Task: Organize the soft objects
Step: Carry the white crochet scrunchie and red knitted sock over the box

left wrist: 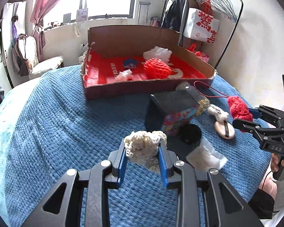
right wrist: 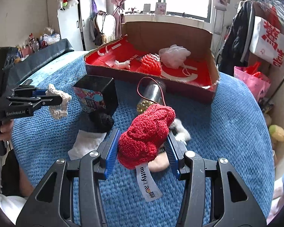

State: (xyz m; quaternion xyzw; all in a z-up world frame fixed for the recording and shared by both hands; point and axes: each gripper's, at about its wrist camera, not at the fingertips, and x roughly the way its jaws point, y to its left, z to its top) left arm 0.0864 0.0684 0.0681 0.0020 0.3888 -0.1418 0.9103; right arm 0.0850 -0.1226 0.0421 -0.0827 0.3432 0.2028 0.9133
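Observation:
My left gripper (left wrist: pixel 143 149) is shut on a cream crocheted piece (left wrist: pixel 143 149), held above the blue blanket (left wrist: pixel 56 123). My right gripper (right wrist: pixel 142 140) is shut on a fuzzy red knitted item (right wrist: pixel 145 134) with a white "miffy" tag and a red cord. Each gripper shows in the other view: the right gripper (left wrist: pixel 242 118) with the red knitted item (left wrist: pixel 239 109), the left gripper (right wrist: pixel 49 98) with the cream piece (right wrist: pixel 59 102). Beyond both stands a red-lined cardboard box (left wrist: pixel 134 89) holding a red mesh ball (left wrist: pixel 157 69), a white pouf (left wrist: pixel 158 54) and a small white scrap (left wrist: pixel 125 74).
On the blanket between the grippers and the cardboard box (right wrist: pixel 151 77) lie a black patterned box (right wrist: pixel 96 94), a black fuzzy item (right wrist: pixel 102 121), a white cloth (right wrist: pixel 87 143), a metal cylinder (right wrist: pixel 153 94) and a beige brush (left wrist: pixel 224 129). A clothes rack (left wrist: pixel 208 19) stands at the right wall.

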